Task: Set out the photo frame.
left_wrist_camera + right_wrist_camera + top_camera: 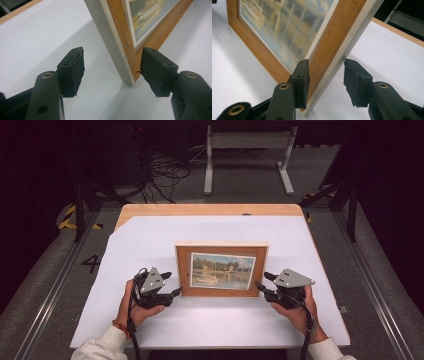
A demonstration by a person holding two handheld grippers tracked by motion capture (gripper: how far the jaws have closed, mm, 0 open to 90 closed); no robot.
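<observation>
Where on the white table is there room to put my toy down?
The white sheet is bare behind the picture frame, up to the wooden table edge, and along the near edge between the sleeves. It is crowded beside the frame, where the left gripper and right gripper sit.

A picture frame (221,270) is standing upright near the middle of the worktop (150,240), on a sheet (210,320) that is covering most of it. The left gripper (173,283) is sitting just beside the frame's left edge, the right gripper (261,284) beside its right edge — each with the frame's lower corner between its fingers (71,71). A stand (247,150) is sitting on the floor behind the worktop.
</observation>
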